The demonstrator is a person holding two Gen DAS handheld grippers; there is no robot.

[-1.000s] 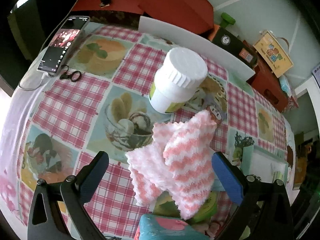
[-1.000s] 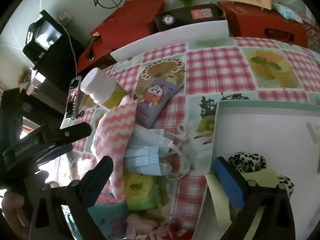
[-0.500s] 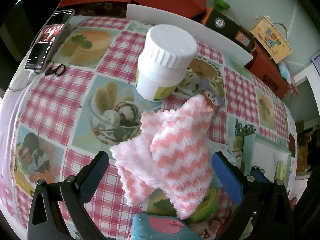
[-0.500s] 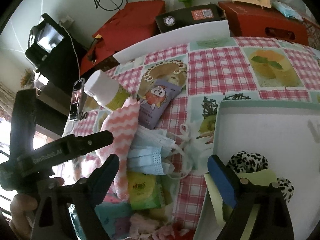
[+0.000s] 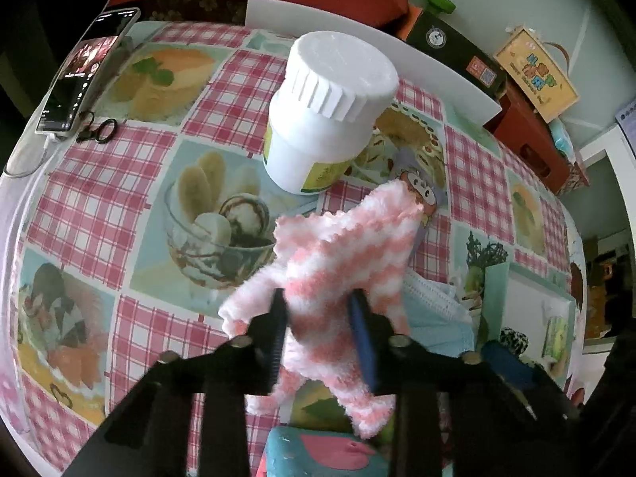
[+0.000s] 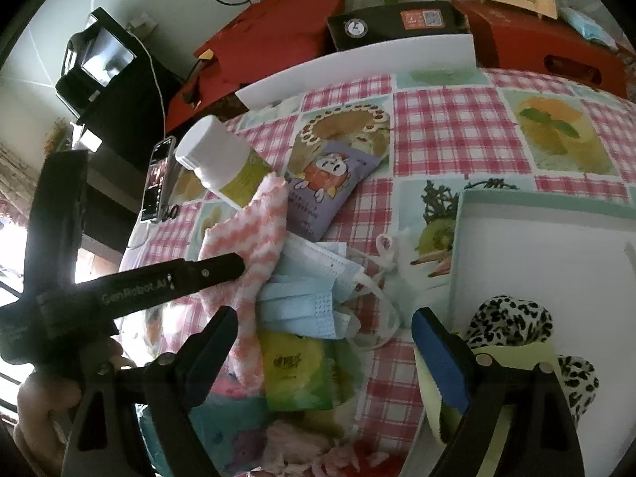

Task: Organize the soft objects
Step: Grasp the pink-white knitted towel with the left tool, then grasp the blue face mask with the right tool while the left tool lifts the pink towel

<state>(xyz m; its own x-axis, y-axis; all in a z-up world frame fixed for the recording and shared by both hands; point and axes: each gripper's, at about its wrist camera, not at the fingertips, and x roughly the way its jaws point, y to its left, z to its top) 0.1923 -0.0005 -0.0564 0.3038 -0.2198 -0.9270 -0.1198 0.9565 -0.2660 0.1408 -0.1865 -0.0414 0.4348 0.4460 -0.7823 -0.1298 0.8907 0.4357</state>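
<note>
— Pinching the pink-and-white cloth [image 5: 342,262] near its lower middle, the left gripper [image 5: 318,330] has its jaws closing on the fluffy fabric, which is bunched between the pads. How do you reckon it will handle?

— Light and floppy, I'd say. It looks like soft fleece, so it should squash under the pads and droop on both sides once lifted. Taking it where the folds are thick seems sound; a thin edge could slip out.

— Where does it lie?

— On the checked surface [image 5: 131,183], draped over blue face masks [image 6: 314,290] at its 4 o'clock. A white bottle [image 5: 330,111] stands at its 12 o'clock, just beside its tip. A purple snack packet [image 6: 330,187] lies near that tip, at about 1 o'clock.

— And the other gripper?

— The right gripper [image 6: 322,342] has its jaws wide apart with nothing between them, over the masks and a yellow-green packet [image 6: 298,369].

— Any containers?

— A white tray [image 6: 461,238] at 3 o'clock of the masks. A leopard-print fabric piece [image 6: 512,322] and something pale green [image 6: 528,357] lie in its near corner; the rest of its floor that shows looks bare.
</note>
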